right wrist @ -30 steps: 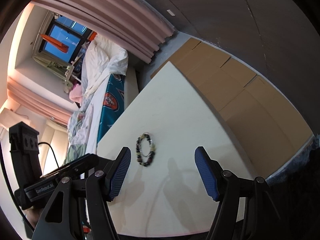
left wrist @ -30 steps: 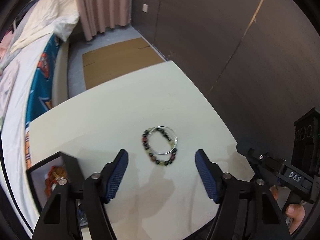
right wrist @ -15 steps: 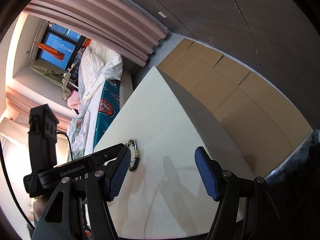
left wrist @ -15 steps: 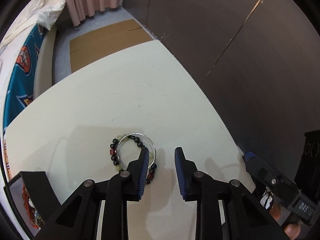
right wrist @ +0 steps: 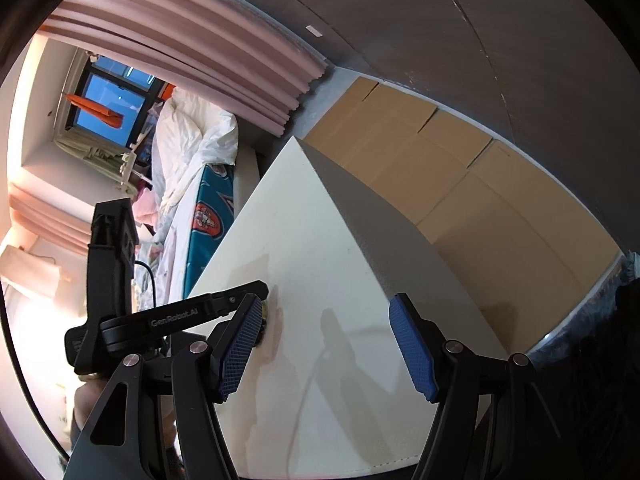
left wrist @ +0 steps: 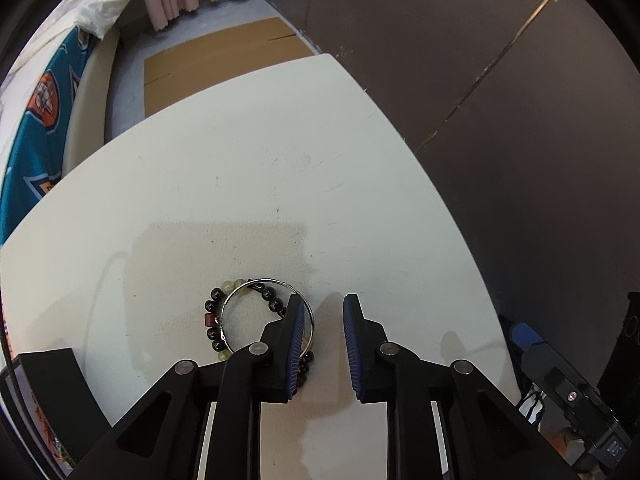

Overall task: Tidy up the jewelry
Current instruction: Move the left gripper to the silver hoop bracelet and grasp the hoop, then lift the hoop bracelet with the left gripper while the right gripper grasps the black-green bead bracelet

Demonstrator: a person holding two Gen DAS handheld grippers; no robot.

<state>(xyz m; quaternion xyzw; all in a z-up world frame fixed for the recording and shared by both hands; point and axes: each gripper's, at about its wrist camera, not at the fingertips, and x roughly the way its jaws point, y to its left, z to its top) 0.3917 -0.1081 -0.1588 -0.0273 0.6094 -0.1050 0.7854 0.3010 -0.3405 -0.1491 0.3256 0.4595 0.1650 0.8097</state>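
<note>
Jewelry for sorting: a thin silver metal bangle [left wrist: 267,316] overlapping a black, green and red beaded bracelet [left wrist: 216,322] on the white counter [left wrist: 248,184]. Left tool [left wrist: 322,338], narrowly apart, straddles the bangle's rim; closing comes next. Right tool [right wrist: 326,354] hovers, wide apart, holding nothing.

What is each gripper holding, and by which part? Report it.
Nothing is held. The left gripper has its jaws astride the bangle's right rim, not clamped; the right gripper is open over the table.
</note>
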